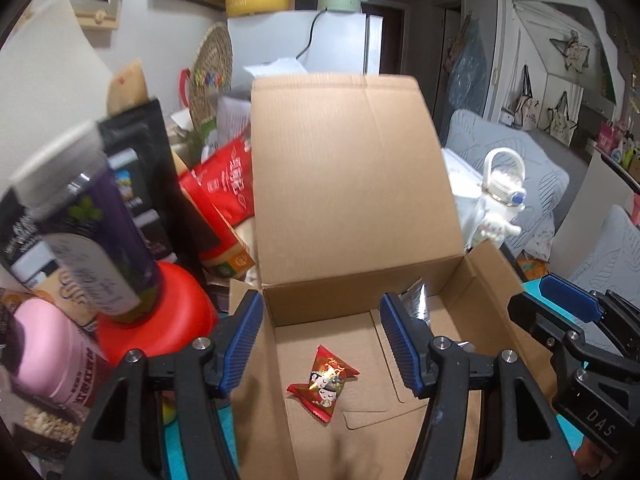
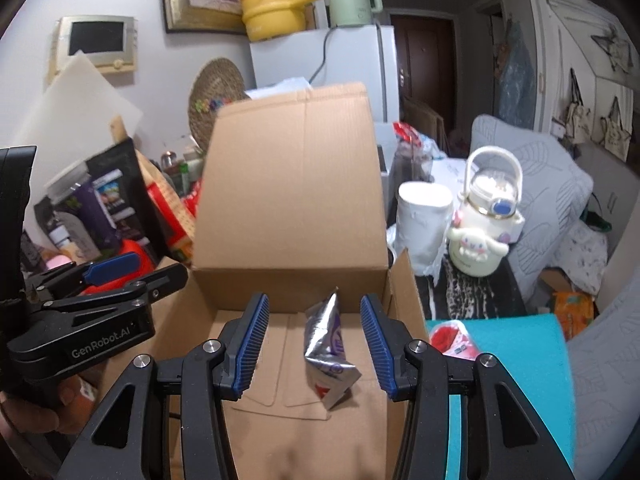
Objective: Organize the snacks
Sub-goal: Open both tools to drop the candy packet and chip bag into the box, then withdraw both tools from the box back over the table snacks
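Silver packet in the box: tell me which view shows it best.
The right wrist view. There the silver packet stands whole on the box floor, seen between the right tongs, which do not touch it. The left wrist view shows only a sliver of it behind a finger.

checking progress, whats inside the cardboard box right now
Two snacks lie on the floor of the cardboard box: a red candy and a silver packet near the right wall. The near end of the floor is hidden behind the grippers.
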